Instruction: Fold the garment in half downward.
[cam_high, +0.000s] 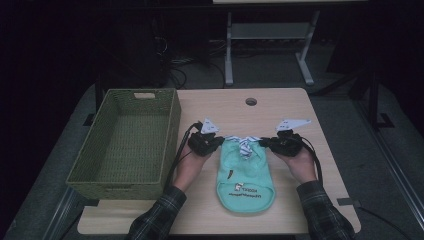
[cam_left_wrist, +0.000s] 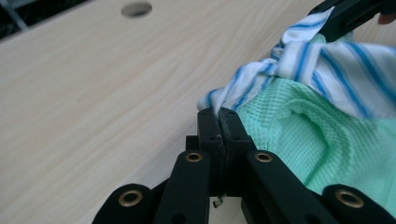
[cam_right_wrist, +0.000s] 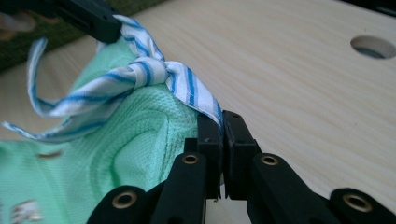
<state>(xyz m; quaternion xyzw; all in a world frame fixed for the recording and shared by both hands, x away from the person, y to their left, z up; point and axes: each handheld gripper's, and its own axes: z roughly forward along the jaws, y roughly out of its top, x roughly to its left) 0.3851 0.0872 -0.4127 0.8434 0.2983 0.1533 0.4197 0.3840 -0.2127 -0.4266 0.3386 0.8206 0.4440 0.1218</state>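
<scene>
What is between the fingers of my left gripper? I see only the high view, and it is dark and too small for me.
Observer: In the left gripper view, the left gripper is shut on the blue-and-white striped collar of the small mint-green mesh garment.
Operator: And the right one?
Observer: The right gripper is shut on the other end of that collar, at the green edge.
Operator: Is the collar flat?
Observer: No, the right gripper view shows it knotted in the middle, with loose striped ends hanging.
</scene>
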